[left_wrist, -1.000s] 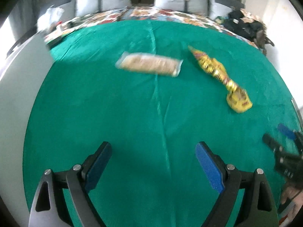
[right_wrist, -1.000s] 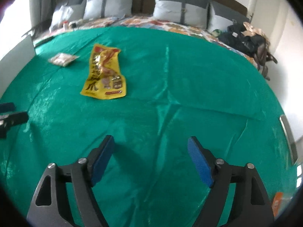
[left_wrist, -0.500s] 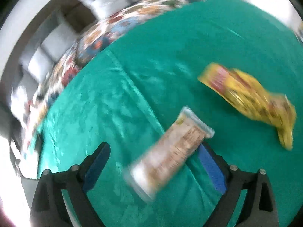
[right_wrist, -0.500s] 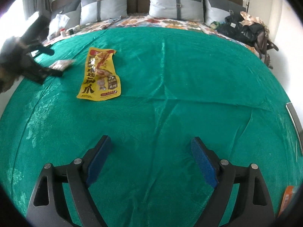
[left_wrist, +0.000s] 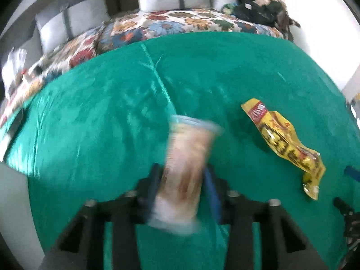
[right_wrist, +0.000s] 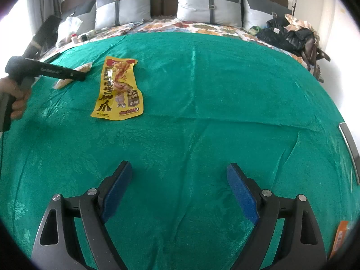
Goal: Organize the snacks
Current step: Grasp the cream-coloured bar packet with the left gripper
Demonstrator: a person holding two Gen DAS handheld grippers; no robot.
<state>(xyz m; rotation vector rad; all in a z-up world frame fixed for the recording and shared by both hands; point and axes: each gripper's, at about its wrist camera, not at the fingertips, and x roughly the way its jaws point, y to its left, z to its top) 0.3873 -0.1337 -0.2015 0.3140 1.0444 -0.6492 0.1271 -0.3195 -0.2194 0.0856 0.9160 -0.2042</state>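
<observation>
A beige snack packet [left_wrist: 191, 144], blurred, stands lengthwise between the fingers of my left gripper [left_wrist: 182, 167]. The jaws are closing and both pads press on its sides. In the right wrist view the left gripper [right_wrist: 78, 75] reaches in from the left, held by a hand [right_wrist: 15, 96], with the beige packet [right_wrist: 84, 67] sticking out past it. A yellow snack bag [left_wrist: 285, 141] lies flat on the green bedspread [right_wrist: 213, 90], to the right of the left gripper. My right gripper [right_wrist: 177, 173] stands open over bare cloth, well short of the yellow bag [right_wrist: 119, 90].
Grey pillows [right_wrist: 202, 6] and a floral quilt [right_wrist: 191, 27] lie at the bed's head. Dark bags and clothes [right_wrist: 290, 36] are piled at the back right. A white plastic bag [right_wrist: 69, 24] sits at the back left. An orange packet [right_wrist: 340, 236] shows at the lower right edge.
My left gripper has come up to the beige packet, and its jaws have gone from wide apart to closed around it. The right gripper has stayed where it was.
</observation>
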